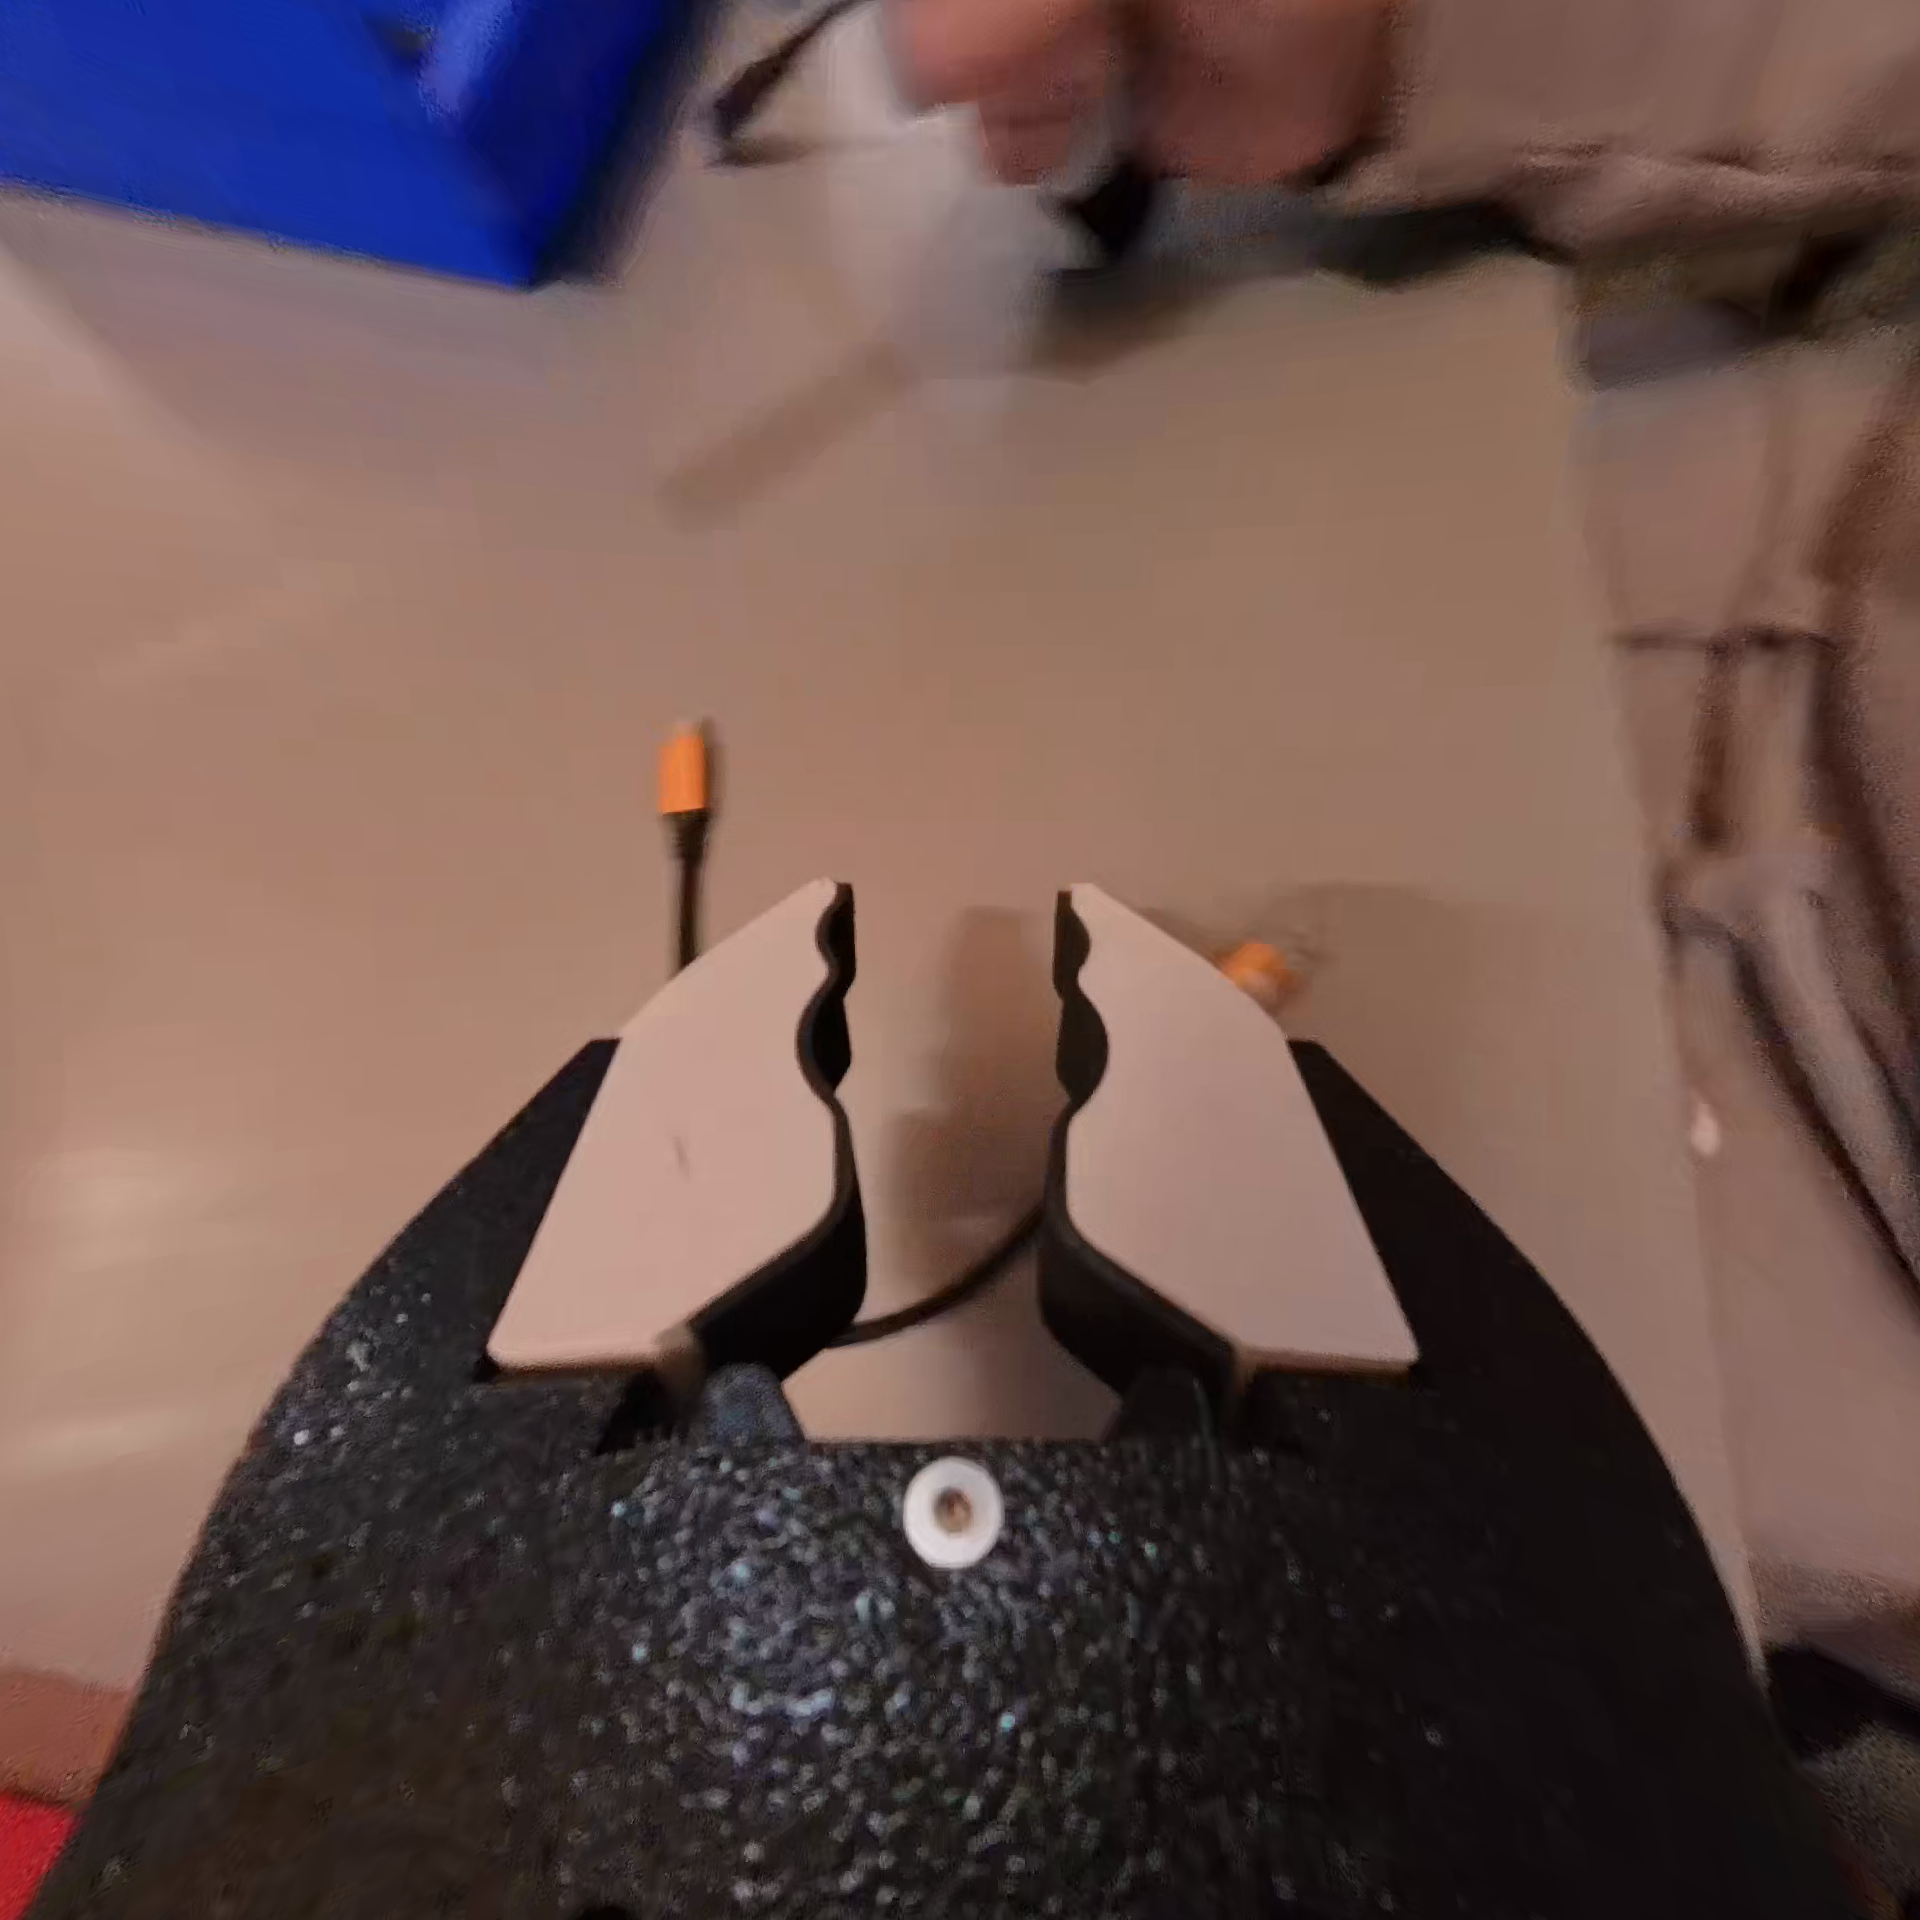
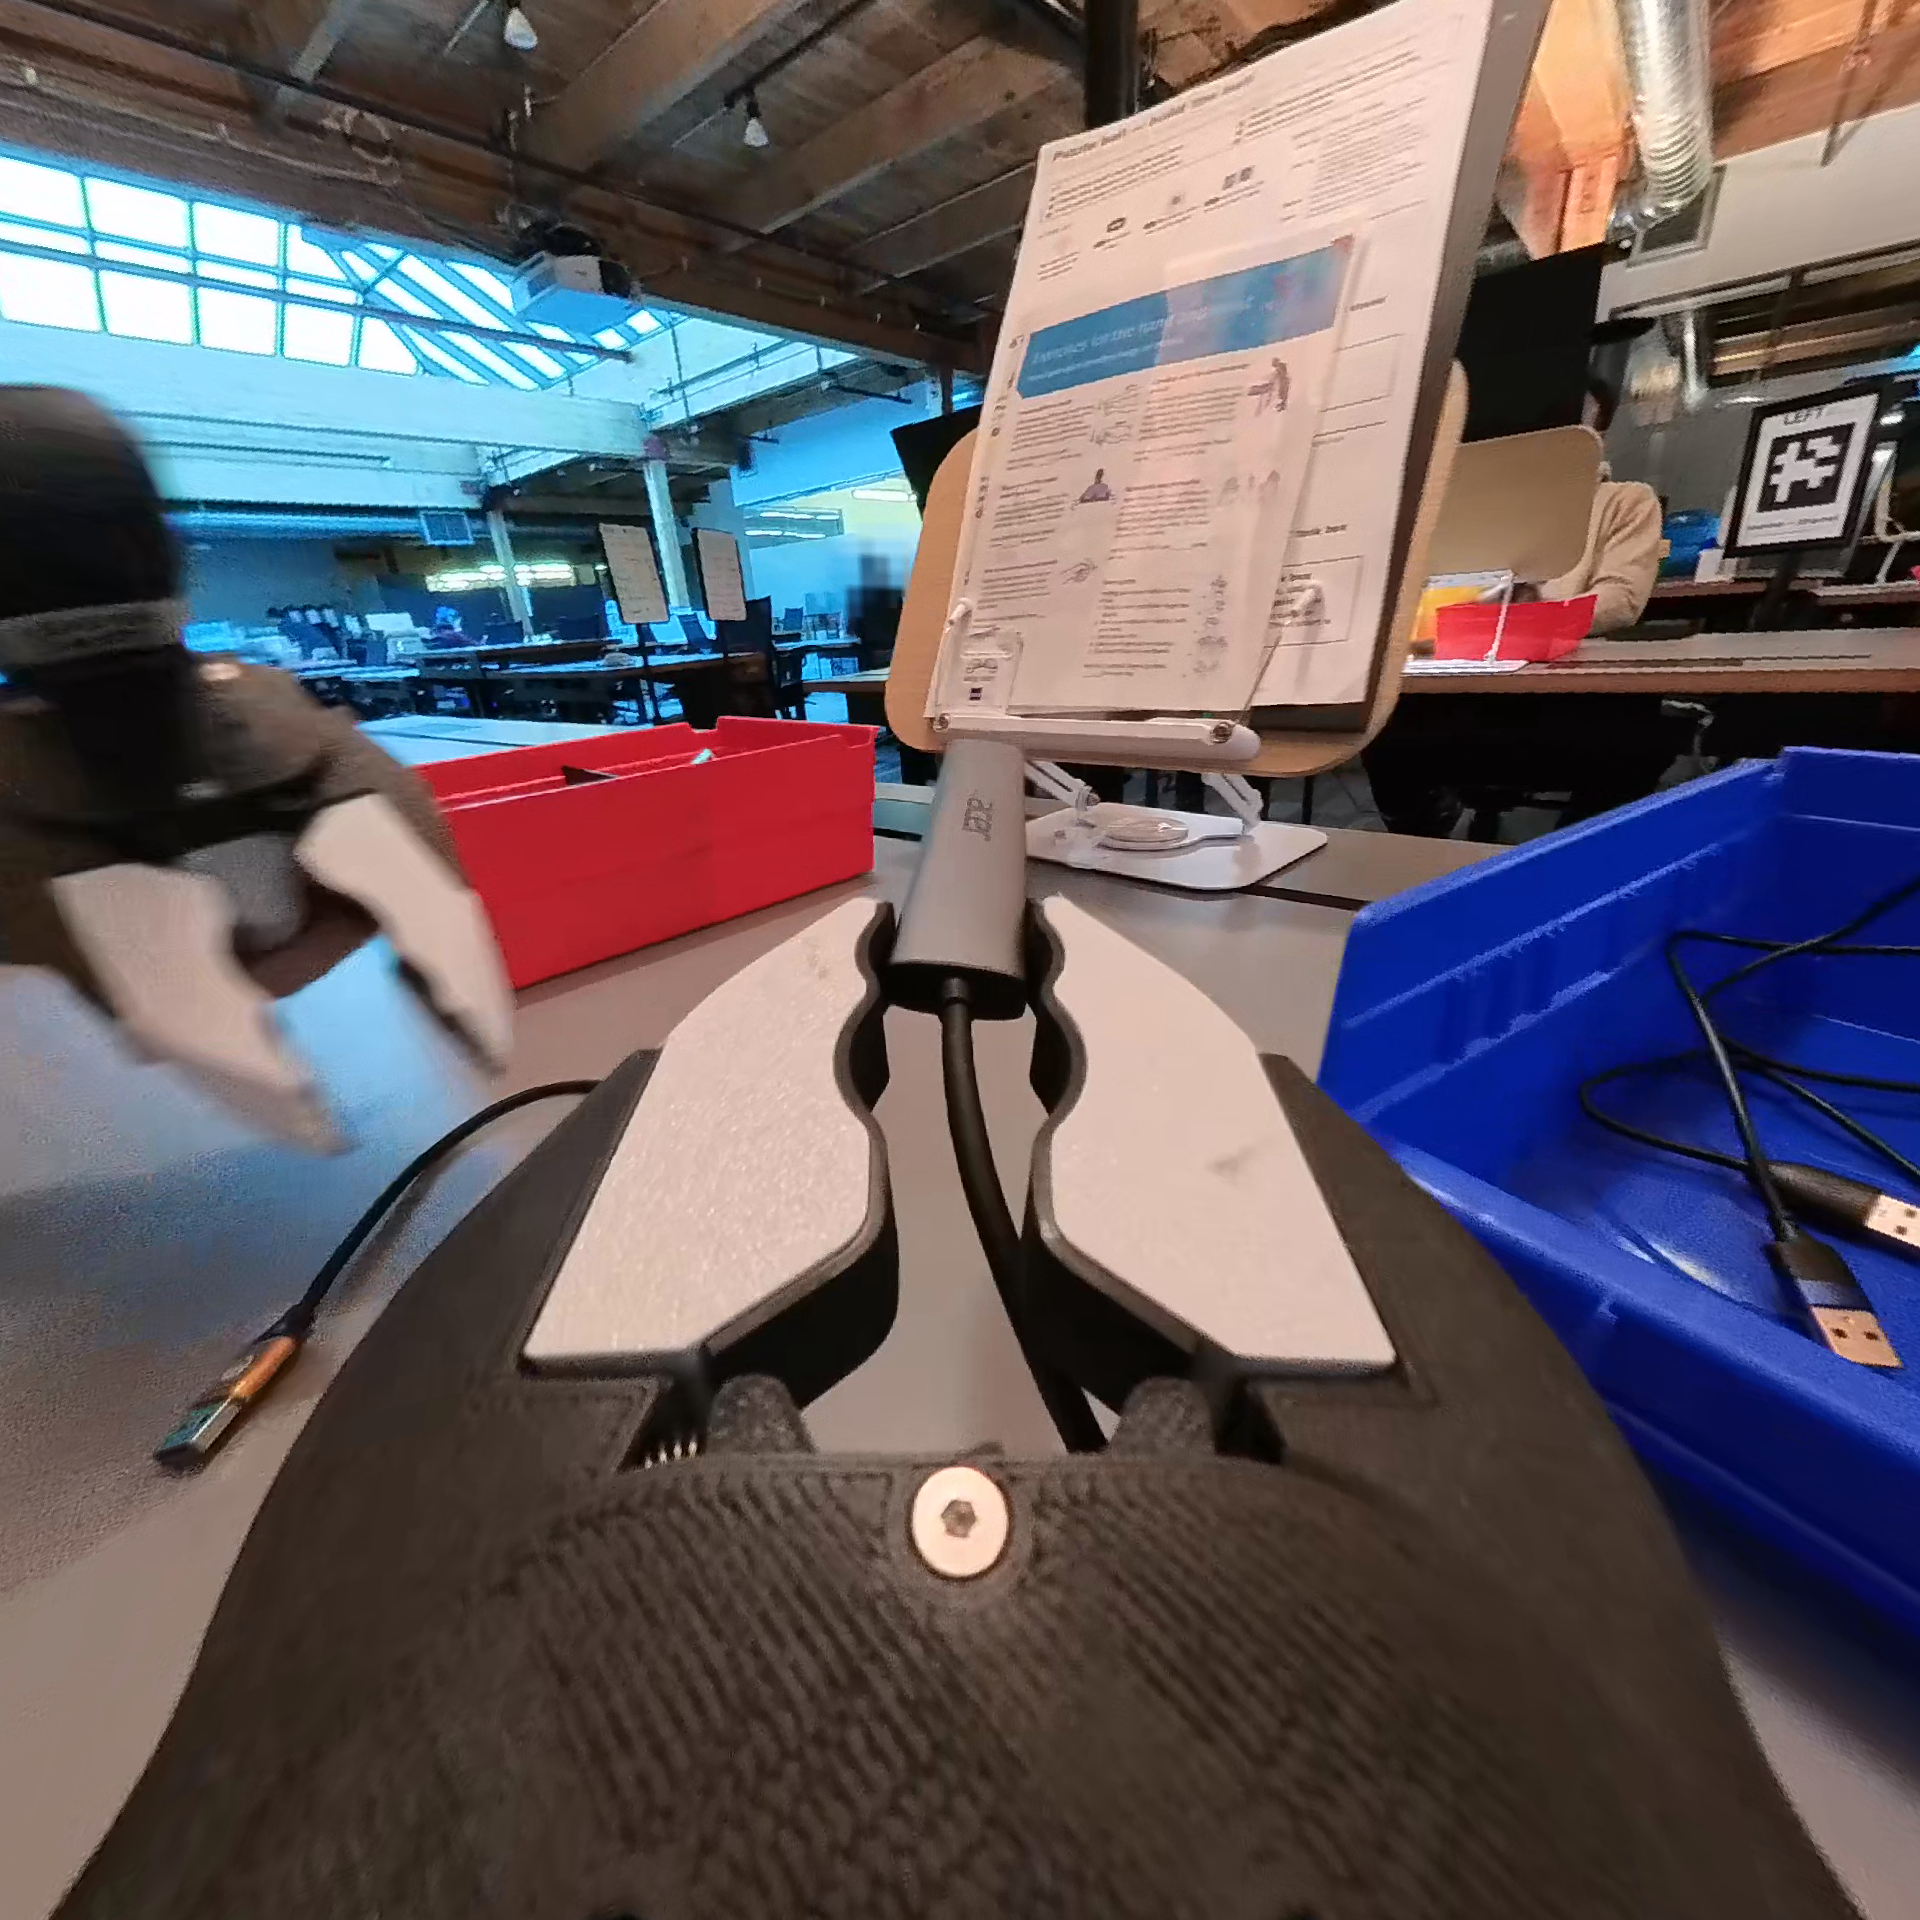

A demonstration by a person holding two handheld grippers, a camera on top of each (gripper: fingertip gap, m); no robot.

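My right gripper (image 2: 961, 920) is shut on a grey stick-shaped adapter (image 2: 961, 831), held up above the table; its black lead (image 2: 977, 1143) runs back between the fingers. My left gripper (image 1: 954, 899) is open and empty, hovering over the tan table. A black cable with an orange-collared plug (image 1: 681, 774) lies just ahead of its left finger. A second orange plug (image 1: 1252, 966) peeks out beside its right finger. In the right wrist view the left gripper (image 2: 405, 1091) shows blurred at the left, above an orange-collared USB plug (image 2: 223, 1403) lying on the table.
A blue bin (image 2: 1558, 1039) with several black USB cables (image 2: 1818, 1278) stands at the right; it also shows in the left wrist view (image 1: 312, 114). A red bin (image 2: 665, 842) stands behind. A paper stand (image 2: 1174, 468) rises at the back. A blurred hand (image 1: 1143, 83) and sleeve are at top. The gap from one gripper's tips to the other's is roughly 15 cm.
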